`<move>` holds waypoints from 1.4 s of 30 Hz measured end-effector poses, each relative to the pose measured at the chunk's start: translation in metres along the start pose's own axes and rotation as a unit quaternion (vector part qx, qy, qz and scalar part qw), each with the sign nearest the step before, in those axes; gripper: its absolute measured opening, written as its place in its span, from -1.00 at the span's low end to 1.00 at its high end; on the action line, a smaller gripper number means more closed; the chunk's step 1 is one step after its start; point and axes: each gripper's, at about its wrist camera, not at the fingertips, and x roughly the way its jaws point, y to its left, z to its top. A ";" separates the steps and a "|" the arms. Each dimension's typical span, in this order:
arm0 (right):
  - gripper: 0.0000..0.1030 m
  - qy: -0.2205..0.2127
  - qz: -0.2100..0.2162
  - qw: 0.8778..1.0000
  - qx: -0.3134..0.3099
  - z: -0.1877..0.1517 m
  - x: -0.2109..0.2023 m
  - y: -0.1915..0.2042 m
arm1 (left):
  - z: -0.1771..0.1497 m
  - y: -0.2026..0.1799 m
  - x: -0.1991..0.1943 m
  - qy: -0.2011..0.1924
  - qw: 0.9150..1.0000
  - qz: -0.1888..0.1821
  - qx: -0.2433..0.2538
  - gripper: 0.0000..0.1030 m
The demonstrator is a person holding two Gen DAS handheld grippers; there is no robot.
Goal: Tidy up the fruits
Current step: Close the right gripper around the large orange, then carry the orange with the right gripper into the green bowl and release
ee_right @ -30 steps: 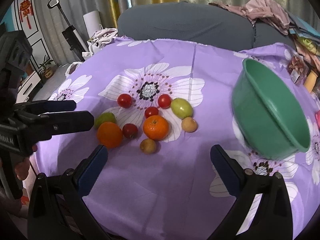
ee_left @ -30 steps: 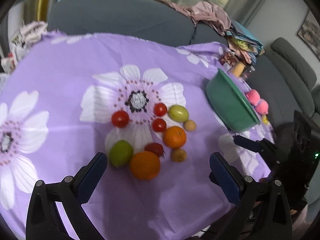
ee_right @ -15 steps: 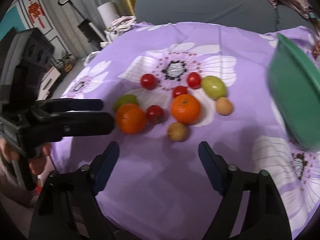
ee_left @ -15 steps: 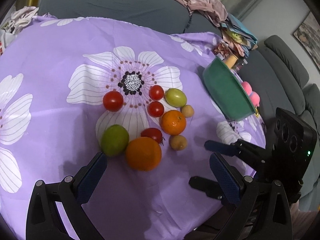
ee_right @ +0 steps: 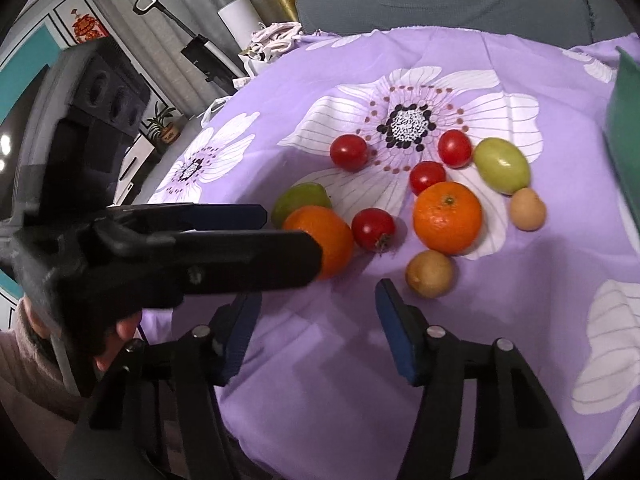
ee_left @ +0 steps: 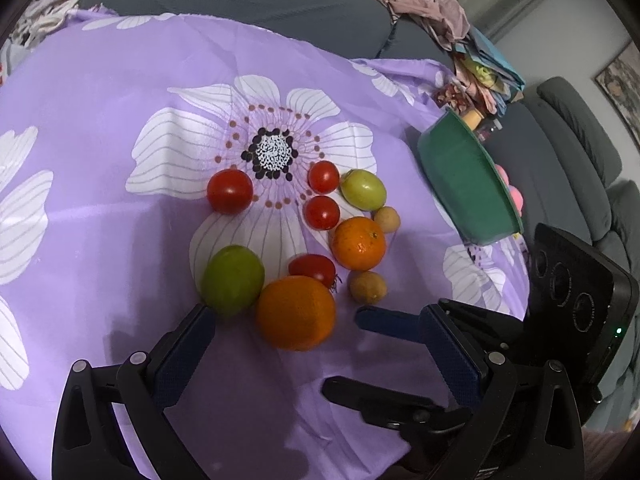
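Your right tool (ee_right: 316,312) has just been narrowing its jaws, nothing between them yet; your left tool (ee_left: 316,344) stands wide and empty, low centre of frame, straddling the big orange (ee_left: 295,312). Fruits lie clustered mid-frame on the bench (ee_left: 100,100), the green bowl (ee_left: 464,184) at right. You're approaching: next, pick one fruit and close on it squarely.

No legible text, labels or numbers.
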 end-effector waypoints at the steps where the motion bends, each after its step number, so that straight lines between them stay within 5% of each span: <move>1: 0.08 0.001 0.002 1.000 0.002 0.001 0.002 0.001 | 0.001 0.000 0.001 0.001 1.000 0.001 0.000 0.97; 10: -0.06 0.008 0.006 1.000 0.020 0.013 0.022 0.003 | 0.005 0.000 0.004 0.014 1.000 0.000 0.001 0.85; 14: -0.07 0.011 0.006 1.000 0.022 0.012 0.025 0.001 | 0.005 0.000 0.011 0.029 1.000 0.004 -0.011 0.49; 22: -0.19 0.016 -0.005 1.000 0.013 0.018 0.031 0.001 | 0.007 -0.001 0.020 0.036 0.999 0.013 -0.011 0.45; 26: -0.20 0.013 -0.012 1.000 0.010 0.017 0.030 0.001 | 0.006 0.000 0.021 0.040 0.999 0.033 -0.005 0.08; 42: -0.21 -0.041 -0.023 0.999 0.007 -0.002 -0.019 -0.002 | 0.004 -0.039 0.006 0.034 0.998 0.027 0.038 0.05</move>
